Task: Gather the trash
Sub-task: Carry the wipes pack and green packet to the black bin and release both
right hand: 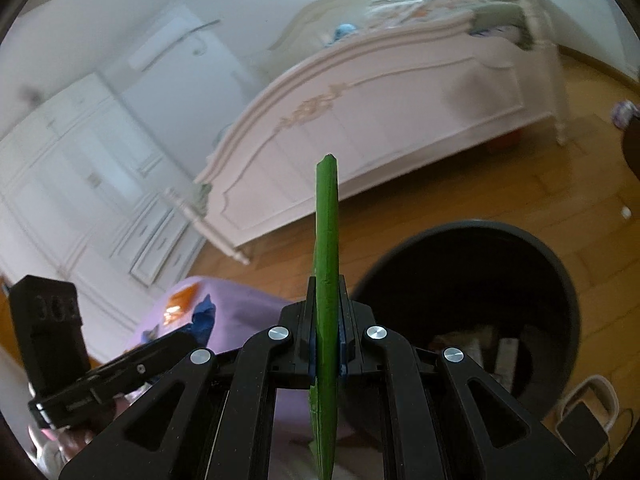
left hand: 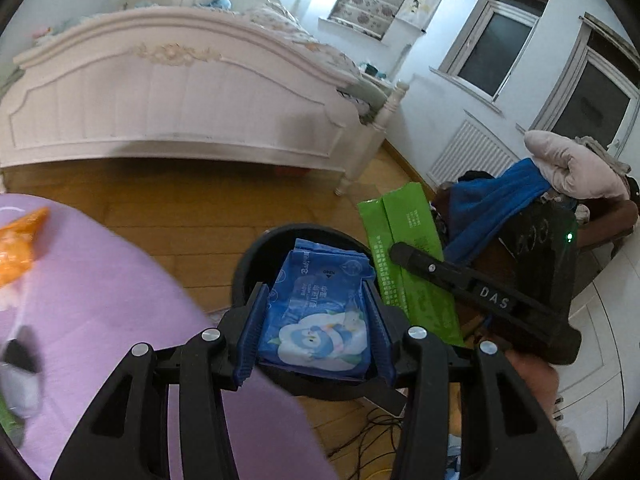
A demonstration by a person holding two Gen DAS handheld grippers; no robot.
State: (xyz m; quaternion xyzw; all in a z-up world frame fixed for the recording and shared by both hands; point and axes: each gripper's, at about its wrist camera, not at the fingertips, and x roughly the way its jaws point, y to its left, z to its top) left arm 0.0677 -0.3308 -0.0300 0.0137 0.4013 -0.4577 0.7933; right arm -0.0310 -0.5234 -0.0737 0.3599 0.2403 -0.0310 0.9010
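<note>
Both gripped: blue wipes pack (left hand: 316,320) (green packet (right hand: 326,280) too)

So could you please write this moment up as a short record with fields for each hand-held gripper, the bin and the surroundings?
left hand-held gripper: shut on blue wipes pack, held over the bin
right hand-held gripper: shut on green packet, seen edge-on, beside the bin
black bin: on the wooden floor, some items already at the bottom
purple surface: carries an orange wrapper
background: white bed
</note>
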